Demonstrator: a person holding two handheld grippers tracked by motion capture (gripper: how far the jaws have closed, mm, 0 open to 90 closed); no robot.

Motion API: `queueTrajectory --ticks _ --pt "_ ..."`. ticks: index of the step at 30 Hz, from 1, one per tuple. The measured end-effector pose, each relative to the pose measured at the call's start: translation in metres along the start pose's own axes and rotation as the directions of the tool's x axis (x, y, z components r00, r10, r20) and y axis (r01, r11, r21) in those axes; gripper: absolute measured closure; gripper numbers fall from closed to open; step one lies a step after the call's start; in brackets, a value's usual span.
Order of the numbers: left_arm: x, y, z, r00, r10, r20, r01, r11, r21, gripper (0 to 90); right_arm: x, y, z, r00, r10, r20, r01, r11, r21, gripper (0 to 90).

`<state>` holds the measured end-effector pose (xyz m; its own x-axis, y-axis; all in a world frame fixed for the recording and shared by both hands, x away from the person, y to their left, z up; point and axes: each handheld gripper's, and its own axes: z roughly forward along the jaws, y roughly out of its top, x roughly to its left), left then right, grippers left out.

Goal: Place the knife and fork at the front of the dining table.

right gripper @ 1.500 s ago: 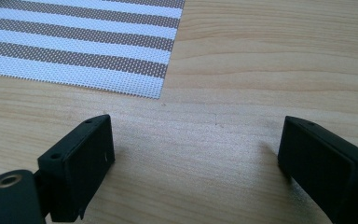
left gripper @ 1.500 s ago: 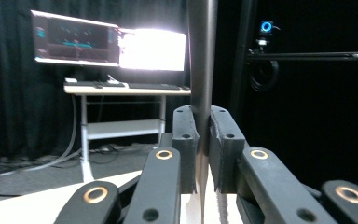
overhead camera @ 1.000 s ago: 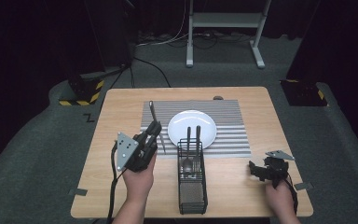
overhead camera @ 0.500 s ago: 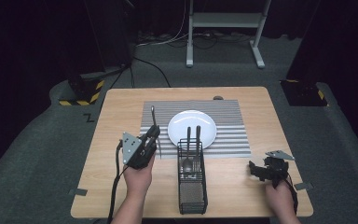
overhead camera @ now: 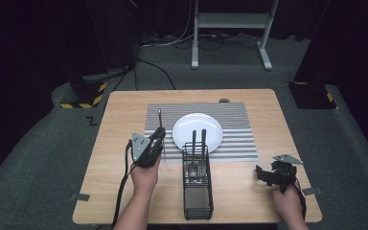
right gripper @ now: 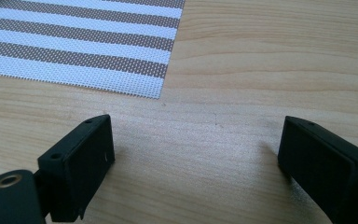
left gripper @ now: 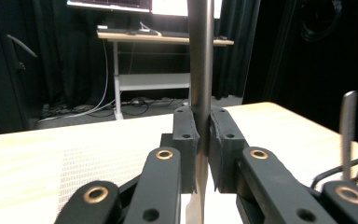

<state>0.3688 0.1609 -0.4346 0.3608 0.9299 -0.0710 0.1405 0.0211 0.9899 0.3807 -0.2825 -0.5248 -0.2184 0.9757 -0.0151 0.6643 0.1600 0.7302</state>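
A: The left gripper [overhead camera: 156, 140] is clamped on a piece of cutlery [left gripper: 200, 70], held upright above the striped mat [overhead camera: 158, 119], left of the plate [overhead camera: 197, 130].

B: The risk?

A: It's a thin, smooth handle; tilting could let it slip or swing into the wire caddy [overhead camera: 197, 182].

B: And the right gripper [right gripper: 196, 163]?

A: Jaws wide apart, empty, low over bare table [right gripper: 270, 56].
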Motion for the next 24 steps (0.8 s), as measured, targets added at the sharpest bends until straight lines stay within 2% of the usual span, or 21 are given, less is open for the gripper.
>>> queueTrajectory --ticks 3,6,13,24 --pt "0.003 -0.003 0.006 1.0 0.003 -0.003 -0.003 0.9999 0.015 81.8 0.0 0.0 0.0 1.0 0.0 0.0 0.0 1.0 0.0 10.1" --pt "0.007 -0.006 0.012 0.9998 -0.018 0.002 0.018 0.9994 0.03 81.8 0.0 0.0 0.0 1.0 0.0 0.0 0.0 1.0 0.0 10.1" --pt "0.014 -0.012 0.02 0.9996 -0.022 -0.016 0.023 0.9982 0.056 81.8 0.0 0.0 0.0 1.0 0.0 -0.001 0.0 1.0 0.0 10.4" --pt "0.018 -0.016 0.028 0.9992 -0.03 -0.026 0.032 0.997 0.07 81.8 0.0 0.0 0.0 1.0 -0.001 -0.001 0.001 1.0 -0.001 10.4"
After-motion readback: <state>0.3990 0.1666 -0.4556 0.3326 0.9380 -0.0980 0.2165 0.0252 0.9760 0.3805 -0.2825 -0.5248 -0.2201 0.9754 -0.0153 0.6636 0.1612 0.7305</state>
